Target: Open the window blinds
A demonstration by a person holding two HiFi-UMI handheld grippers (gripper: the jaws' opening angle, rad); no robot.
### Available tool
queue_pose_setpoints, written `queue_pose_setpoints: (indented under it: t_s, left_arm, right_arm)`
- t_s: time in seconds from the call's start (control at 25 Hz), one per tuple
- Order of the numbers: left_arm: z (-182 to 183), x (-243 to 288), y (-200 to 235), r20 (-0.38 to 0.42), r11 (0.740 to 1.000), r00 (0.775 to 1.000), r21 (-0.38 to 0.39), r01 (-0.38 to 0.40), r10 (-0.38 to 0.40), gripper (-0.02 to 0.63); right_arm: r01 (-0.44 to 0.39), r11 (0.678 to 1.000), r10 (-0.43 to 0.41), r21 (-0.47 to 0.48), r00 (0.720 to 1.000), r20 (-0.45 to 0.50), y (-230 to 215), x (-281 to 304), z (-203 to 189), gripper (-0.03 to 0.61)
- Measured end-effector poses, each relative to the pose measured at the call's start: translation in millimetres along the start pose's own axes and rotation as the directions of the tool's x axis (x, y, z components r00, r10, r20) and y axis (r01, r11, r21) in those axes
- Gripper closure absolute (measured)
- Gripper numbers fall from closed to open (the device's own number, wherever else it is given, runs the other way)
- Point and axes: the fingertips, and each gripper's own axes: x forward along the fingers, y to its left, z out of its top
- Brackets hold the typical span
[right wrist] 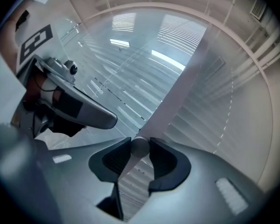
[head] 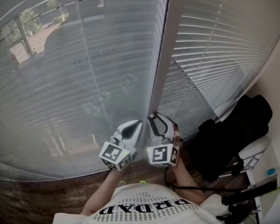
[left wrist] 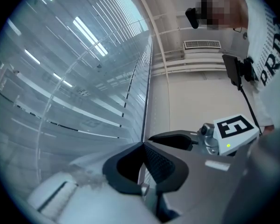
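Two panels of pale slatted blinds hang shut over the window, one on the left (head: 84,69) and one on the right (head: 214,45), with a grey upright frame post (head: 160,55) between them. My right gripper (head: 154,121) is at the foot of that post. In the right gripper view its pads (right wrist: 160,160) are shut on a thin round blind wand (right wrist: 139,148), seen end-on. My left gripper (head: 133,127) hovers just beside it, by the left panel's edge. Its fingertips (left wrist: 143,146) meet, and I see nothing between them.
A black bag or chair (head: 233,134) stands close on the right beside a white surface (head: 263,155). A black stand (head: 251,190) lies at the lower right. A brown wood-patterned floor (head: 46,195) runs below the blinds. The person's white shirt (head: 149,209) is at the bottom edge.
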Motion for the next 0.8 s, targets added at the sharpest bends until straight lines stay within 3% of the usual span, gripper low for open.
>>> queue_pose_setpoints:
  t_s: [0.28, 0.48, 0.8]
  left_arm:
    - [-0.7, 0.3, 1.0, -0.007, 1.000, 1.000, 0.002, 0.004, -0.004, 0.620]
    - [0.3, -0.2, 1.7, -0.008, 1.000, 1.000, 0.001, 0.003, -0.003, 0.620]
    - [-0.8, -0.1, 0.7, 0.003, 1.000, 1.000, 0.007, 0.020, -0.020, 0.620]
  right_arm:
    - [0.003, 0.974, -0.010, 0.226, 1.000, 0.029, -5.4, -1.5, 0.0, 0.445]
    - [0.003, 0.920, -0.026, 0.391, 0.998, 0.053, -9.3, -1.1, -0.4, 0.445]
    - [-0.006, 0.841, -0.037, 0.542, 0.997, 0.067, -10.0, -1.7, -6.2, 0.445]
